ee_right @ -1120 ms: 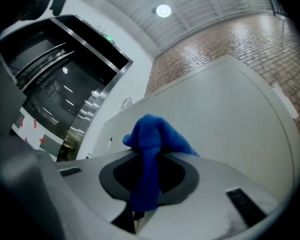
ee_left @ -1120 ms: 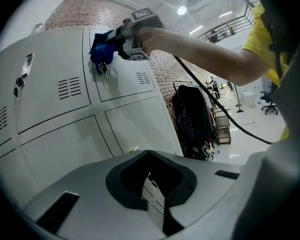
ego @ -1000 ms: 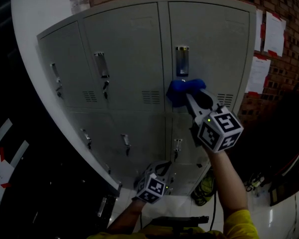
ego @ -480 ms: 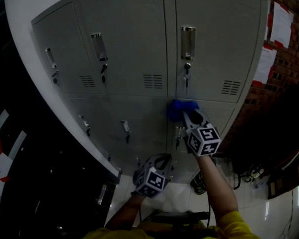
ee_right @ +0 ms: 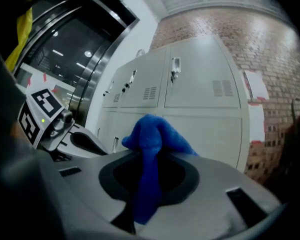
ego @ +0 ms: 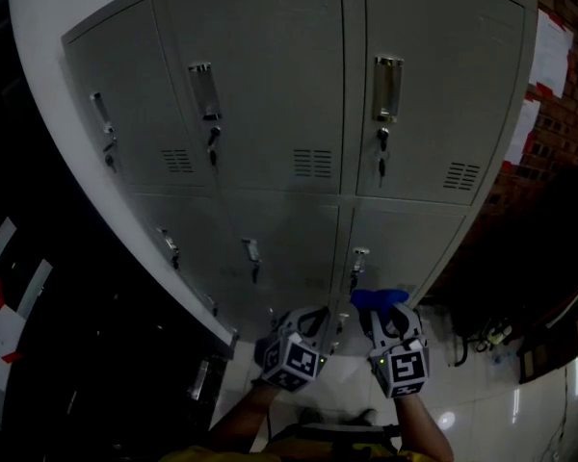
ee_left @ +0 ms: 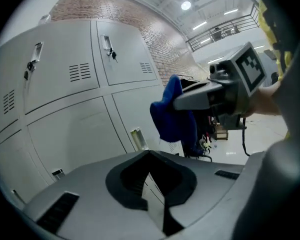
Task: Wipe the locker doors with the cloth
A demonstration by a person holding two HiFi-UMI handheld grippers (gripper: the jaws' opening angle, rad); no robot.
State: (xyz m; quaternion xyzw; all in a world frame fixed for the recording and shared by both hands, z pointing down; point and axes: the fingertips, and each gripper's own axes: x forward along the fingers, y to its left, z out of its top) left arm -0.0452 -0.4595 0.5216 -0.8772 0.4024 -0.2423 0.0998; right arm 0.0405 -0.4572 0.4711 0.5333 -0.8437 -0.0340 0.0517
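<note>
Grey locker doors (ego: 270, 114) filled my view. My right gripper (ego: 383, 314) was clamped on the blue cloth (ego: 379, 298) low by the bottom-right door, and my left gripper (ego: 316, 318) sat closed and empty just beside it.

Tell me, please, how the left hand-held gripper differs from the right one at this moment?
The right hand-held gripper is clamped on a blue cloth; the left hand-held gripper has its jaws together on nothing. The right one reaches slightly farther toward the lockers than the left one. Both point at the lockers.
</note>
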